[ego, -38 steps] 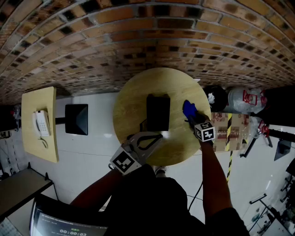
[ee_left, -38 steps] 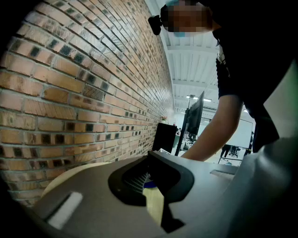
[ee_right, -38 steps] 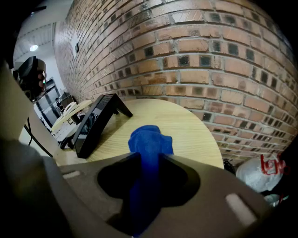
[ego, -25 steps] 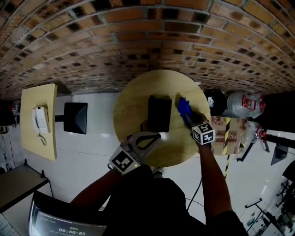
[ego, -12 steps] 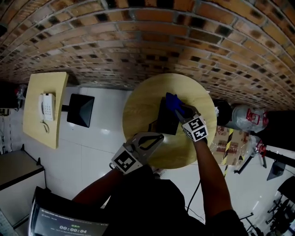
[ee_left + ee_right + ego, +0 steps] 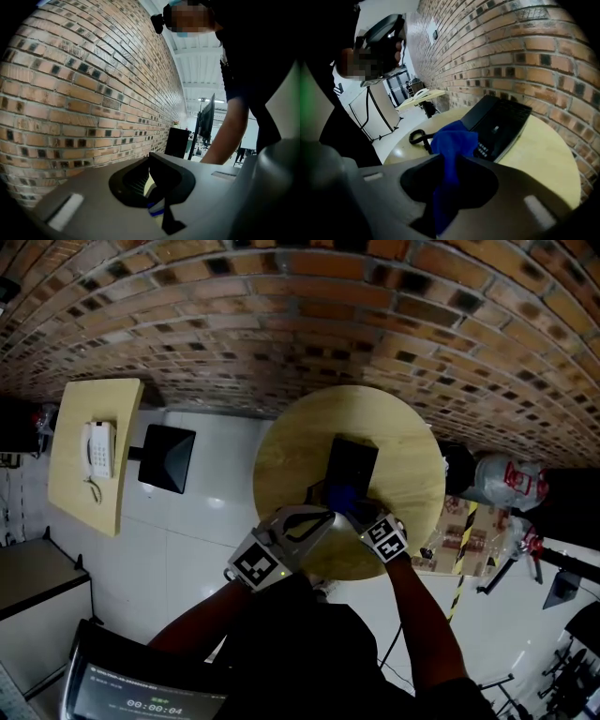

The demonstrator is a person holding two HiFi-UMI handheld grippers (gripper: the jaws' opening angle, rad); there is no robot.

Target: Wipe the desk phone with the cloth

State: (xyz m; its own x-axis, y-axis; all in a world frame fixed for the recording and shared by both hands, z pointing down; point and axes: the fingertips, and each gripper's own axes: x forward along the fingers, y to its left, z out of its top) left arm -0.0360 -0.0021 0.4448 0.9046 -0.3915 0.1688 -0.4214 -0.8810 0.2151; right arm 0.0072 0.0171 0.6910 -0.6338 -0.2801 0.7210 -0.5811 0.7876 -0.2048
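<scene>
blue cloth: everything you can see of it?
The blue cloth is soft, matte fabric, crumpled and bunched. One end is pinched in the right hand-held gripper; the rest puffs out ahead of the jaws, over the near edge of the black desk phone by its keypad. Whether it presses on the phone isn't clear.

Phone on rnd table; cloth at phone's near edge.

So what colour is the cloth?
The cloth is blue, clearest in the right gripper view.
</scene>
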